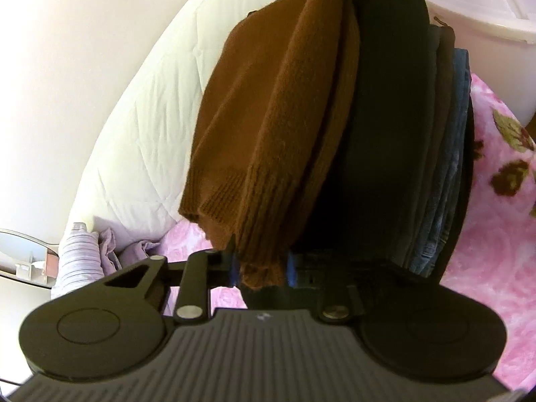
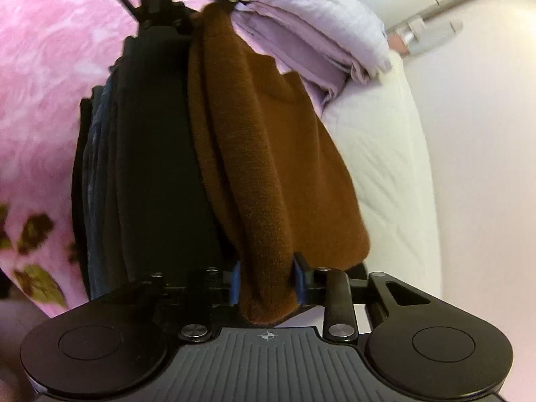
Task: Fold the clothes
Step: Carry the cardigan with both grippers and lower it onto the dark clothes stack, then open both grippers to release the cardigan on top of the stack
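Brown sweater (image 1: 268, 127) hangs folded between the left gripper (image 1: 261, 268) and right gripper (image 2: 266, 281), both clamped on its ends, above a dark clothes stack (image 2: 150, 167) on the pink blanket (image 2: 43, 67); setting it down apparently remains.

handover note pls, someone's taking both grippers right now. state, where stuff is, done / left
Left gripper: shut on one end of the brown sweater.
Right gripper: shut on the other end of the same sweater, which hangs folded between the two, off the bed.
The stack of dark folded clothes, jeans among them, sits on the pink floral blanket right beside the sweater.
Lilac bedding is piled near the white quilted mattress.
Done: several dark items folded and stacked; the sweater looks folded at least once.
Left: probably lay the sweater on or by the stack, then release both. Whether more clothes wait cannot be seen.
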